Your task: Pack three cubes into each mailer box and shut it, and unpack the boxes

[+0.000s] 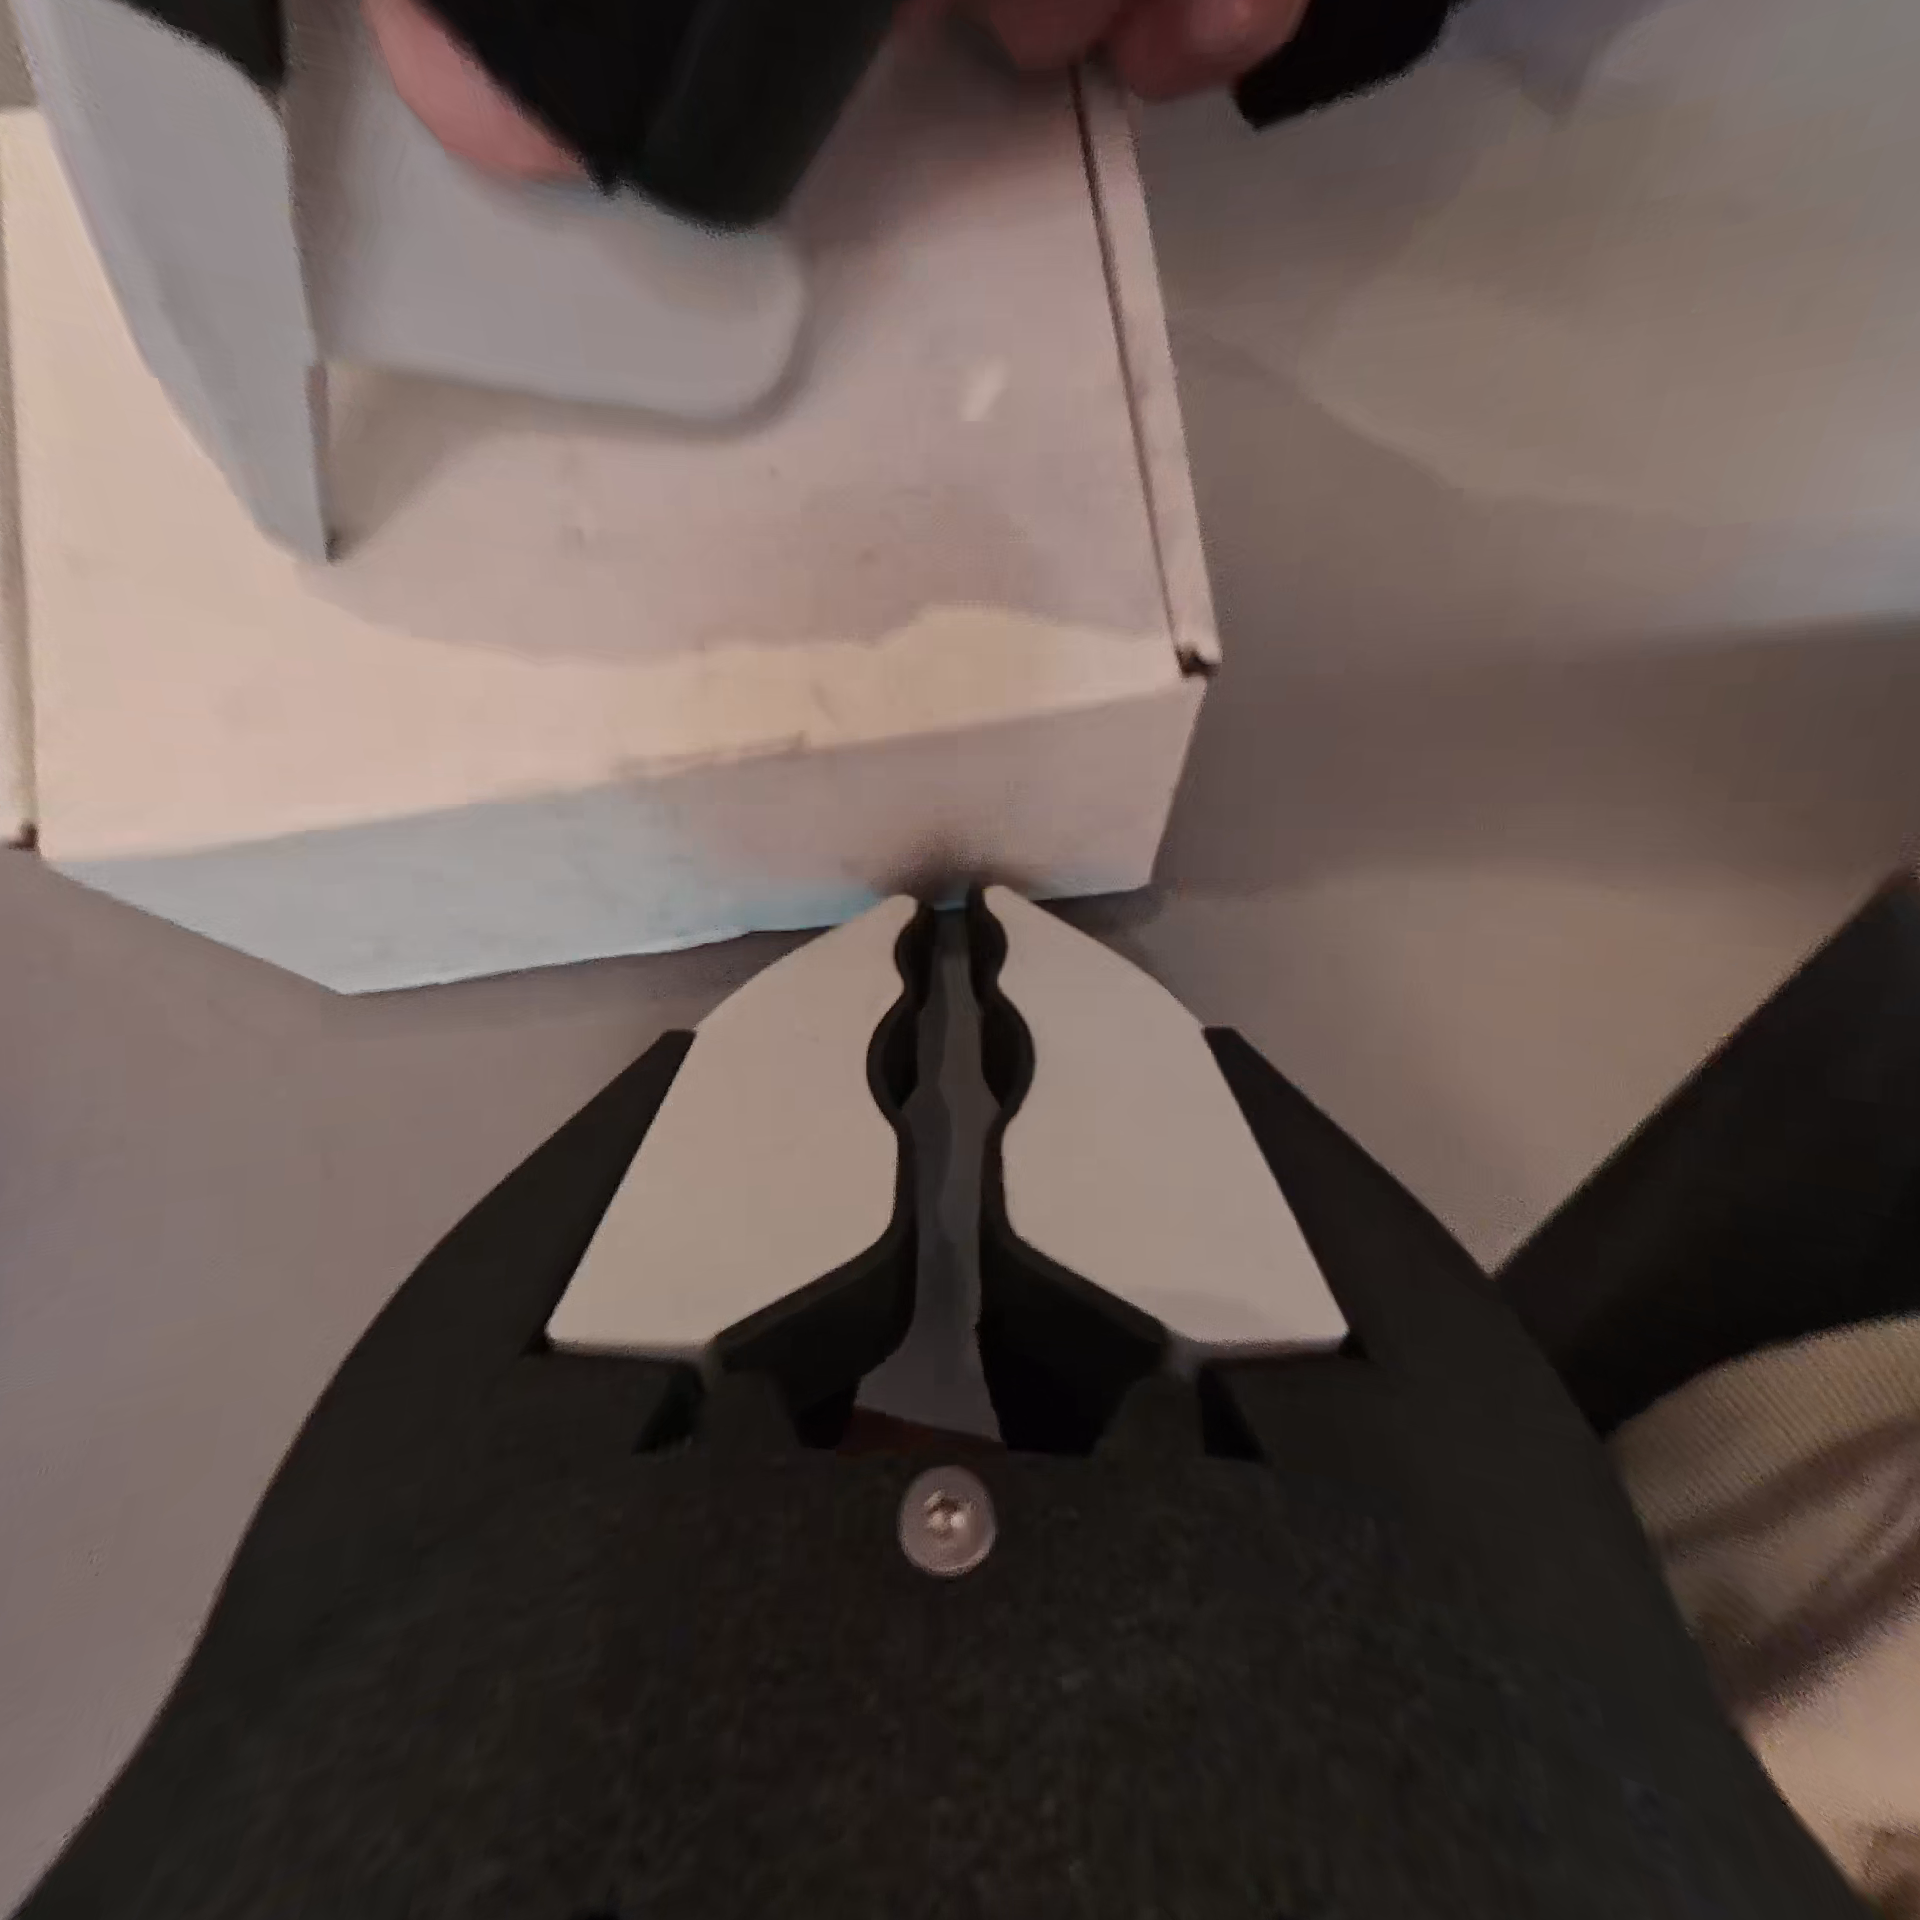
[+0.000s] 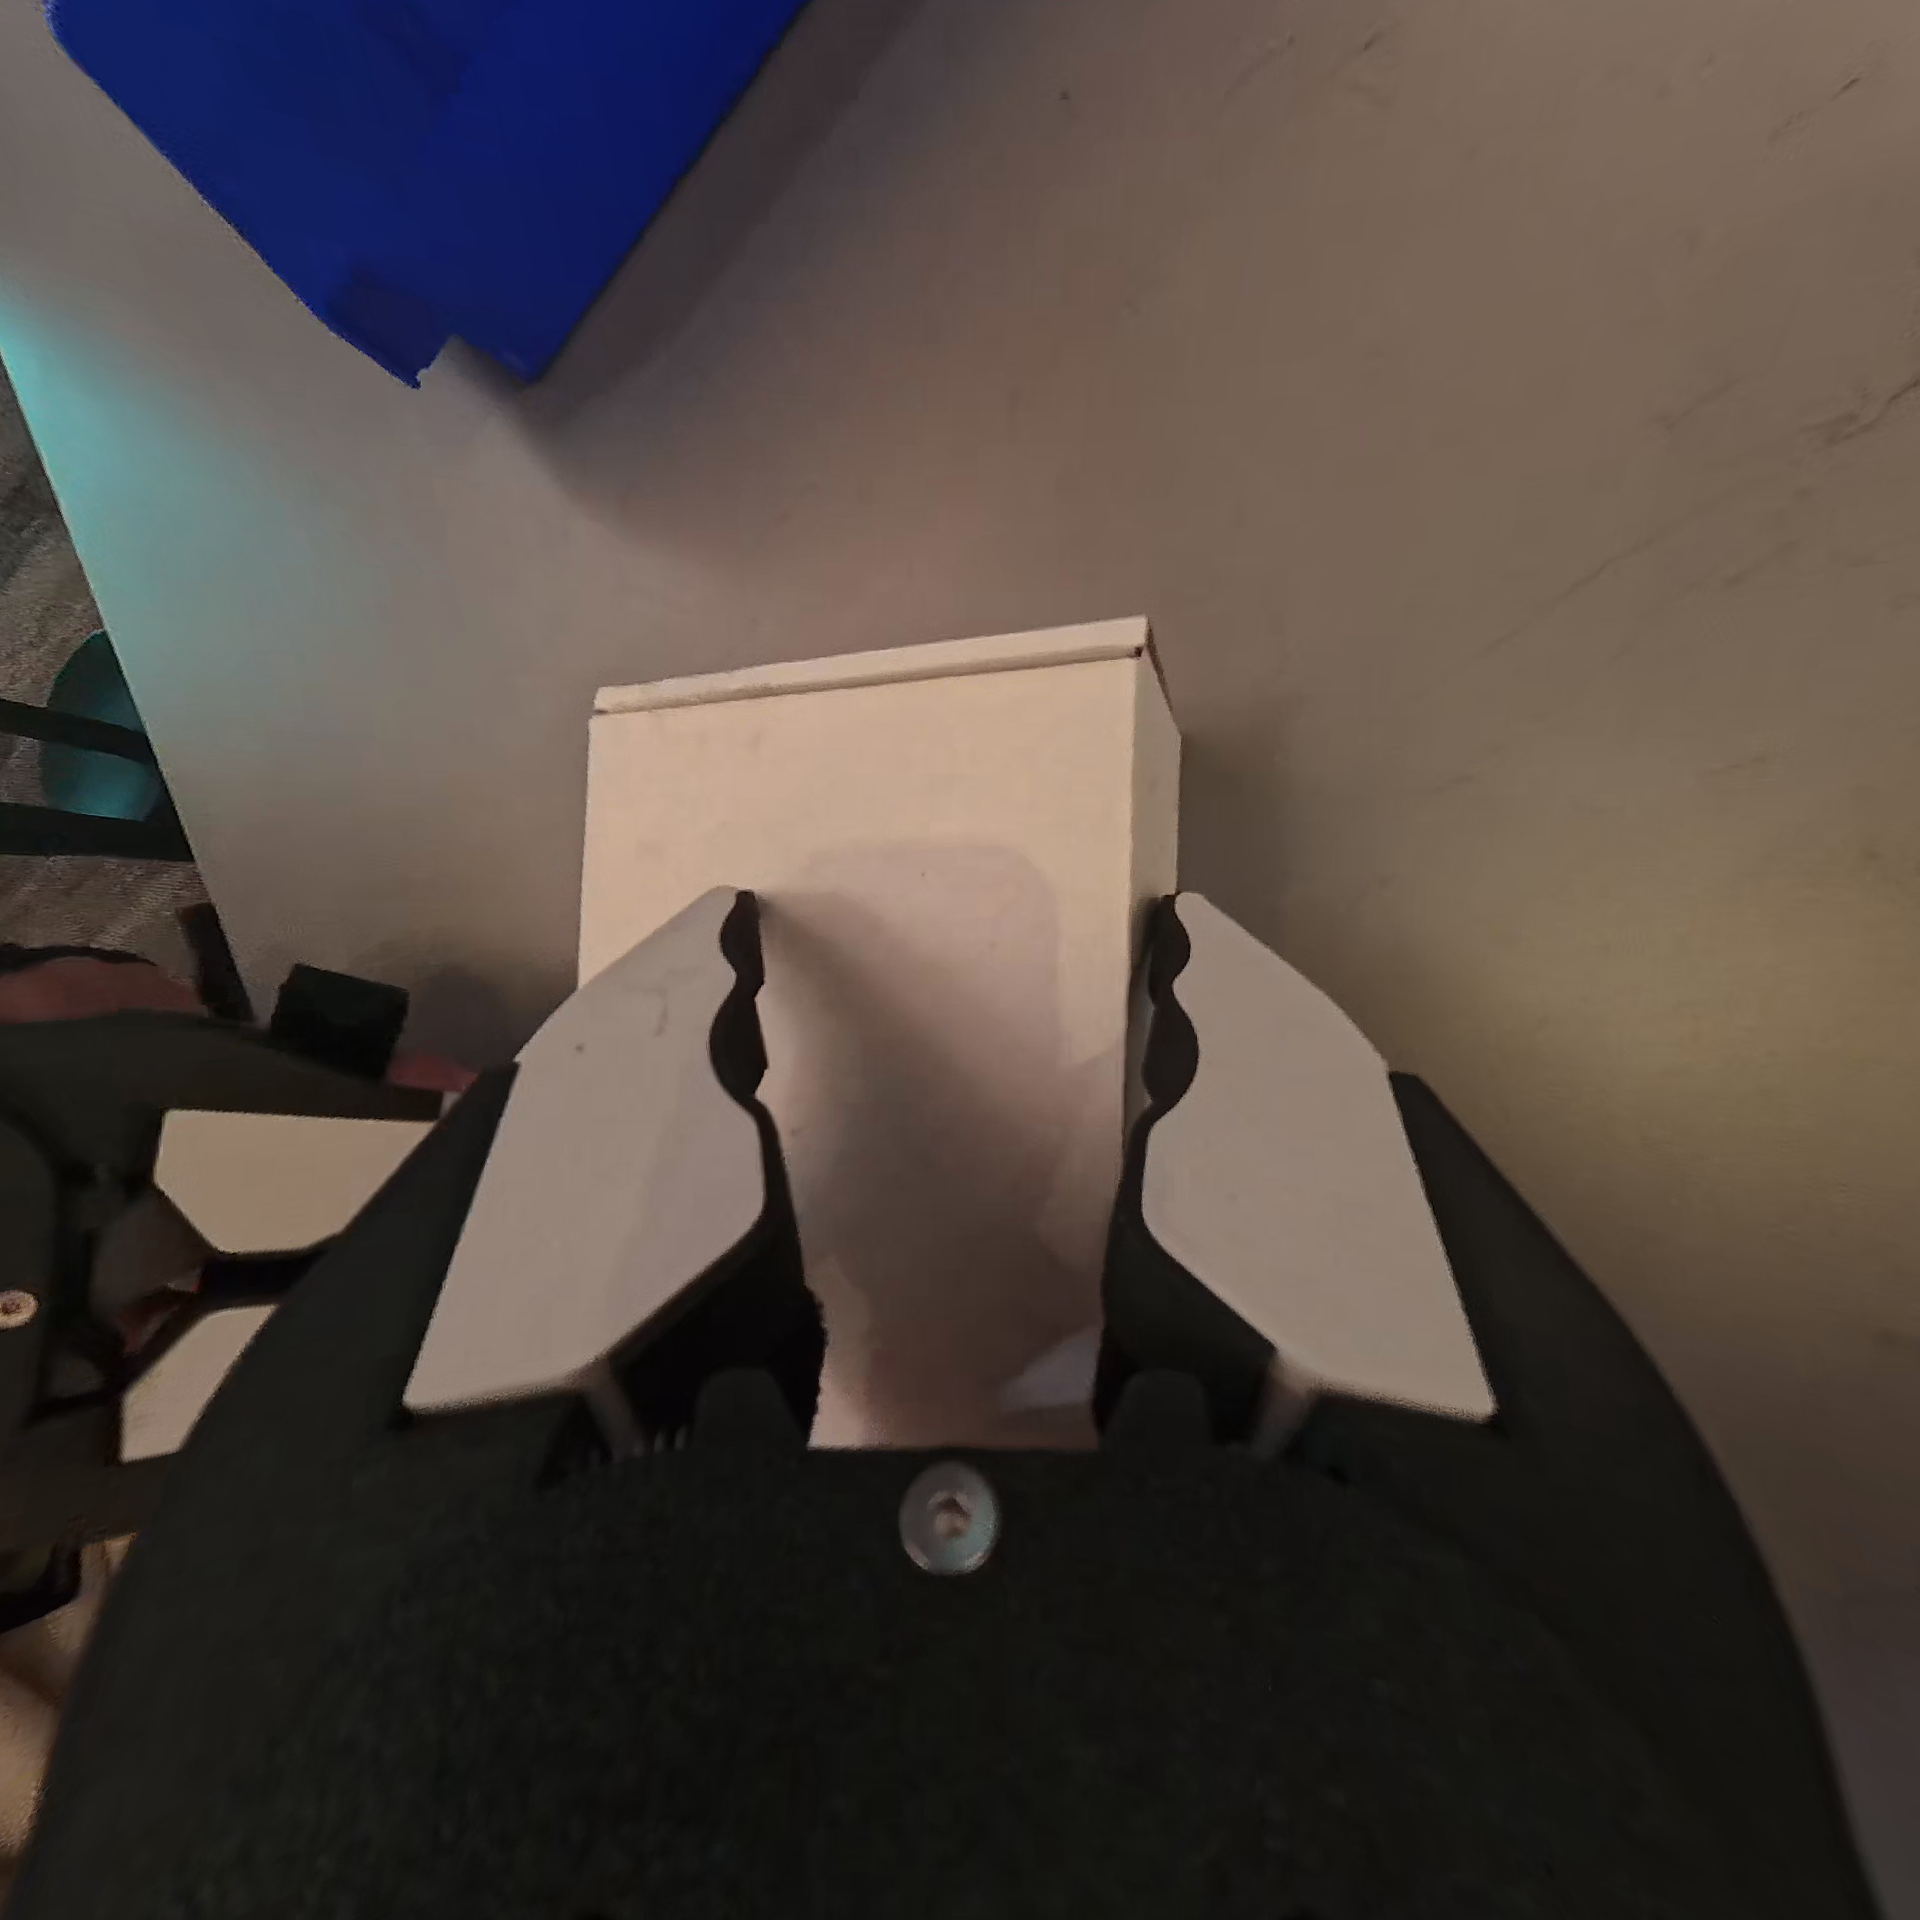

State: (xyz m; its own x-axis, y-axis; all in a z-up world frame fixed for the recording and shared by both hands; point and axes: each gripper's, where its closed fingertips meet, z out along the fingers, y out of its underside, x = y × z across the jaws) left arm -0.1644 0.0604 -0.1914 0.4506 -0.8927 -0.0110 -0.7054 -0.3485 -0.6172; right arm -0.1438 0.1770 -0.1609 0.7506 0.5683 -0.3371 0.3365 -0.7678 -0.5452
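A white mailer box [image 1: 727, 582] lies shut on the grey table. My left gripper [image 1: 945, 899] is shut, and its tips touch the bottom edge of the box's near wall. I cannot tell whether anything thin is pinched between them. My right gripper [image 2: 956, 904] is open and sits over the box lid [image 2: 883, 790], with its right finger at the lid's right edge. One of its fingers [image 1: 561, 312] shows on the lid in the left wrist view. No cubes are visible.
A blue bin [image 2: 436, 177] stands at the far left of the table [image 2: 1558, 520]. The table's left edge [image 2: 94, 582] drops to the floor. The left gripper's fingers [image 2: 281, 1174] lie beside the box. Another white edge [image 1: 10, 623] touches the box's left side.
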